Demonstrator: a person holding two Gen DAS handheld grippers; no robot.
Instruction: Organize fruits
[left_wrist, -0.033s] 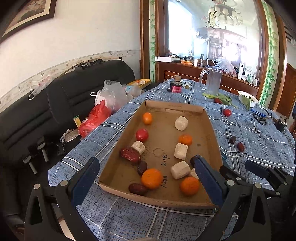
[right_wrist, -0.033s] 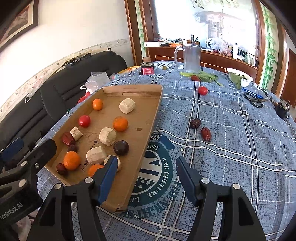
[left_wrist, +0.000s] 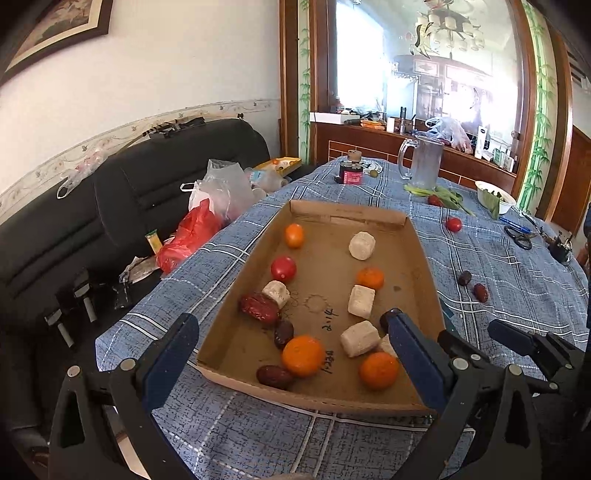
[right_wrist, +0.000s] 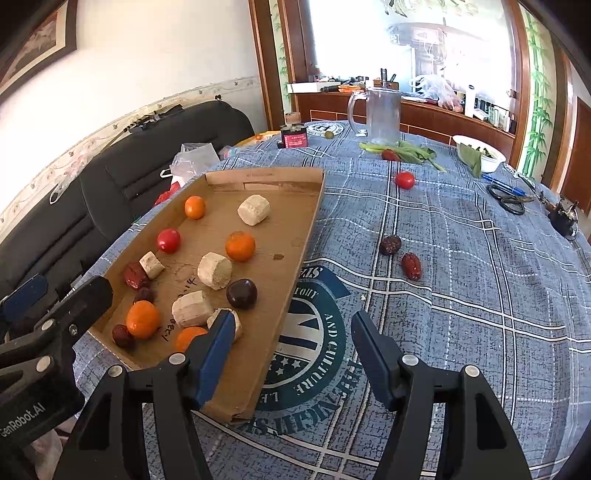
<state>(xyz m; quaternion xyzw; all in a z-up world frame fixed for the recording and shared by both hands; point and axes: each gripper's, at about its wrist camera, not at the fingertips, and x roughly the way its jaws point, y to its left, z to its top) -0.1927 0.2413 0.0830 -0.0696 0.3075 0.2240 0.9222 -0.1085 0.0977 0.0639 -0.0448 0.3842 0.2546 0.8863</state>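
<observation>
**Most fruit in the tray, four pieces still out on the cloth**

The shallow brown cardboard tray (right_wrist: 295, 236) lies on the desk, which is covered with a blue checked tablecloth (right_wrist: 480, 295), and fills the left and centre of the right wrist view. It already holds small orange mandarins (right_wrist: 240, 245), a red cherry tomato (right_wrist: 168, 240), wrinkled dark red dates (right_wrist: 133, 275), a round dark purple fruit (right_wrist: 241, 293) and pale beige cylindrical chunks (right_wrist: 214, 270), scattered and not grouped by kind.

By my reading the gathering is largely done. Left outside the tray, right of centre in the same view, are a dark wrinkled date (right_wrist: 390, 245) with a red date (right_wrist: 411, 266) just beside it, a loose red tomato (right_wrist: 404, 180) farther up, and another red one (right_wrist: 389, 154) among the green leaves by the clear plastic jug (right_wrist: 382, 114).

The right hand-held gripper (right_wrist: 291, 328) hovers with its jaws spread and nothing between them; its left finger stands over the tray's near right corner, its right finger over the printed emblem on the cloth. The left hand-held gripper (left_wrist: 291, 332) is also spread wide and empty, framing the tray's near end.

For room: the cloth between the tray's right wall and the two dates is bare, a free path. That raised wall is the edge to clear when carrying fruit in. Black scissors (right_wrist: 508, 197) and a white bowl (right_wrist: 480, 153) sit well apart at upper right.
</observation>
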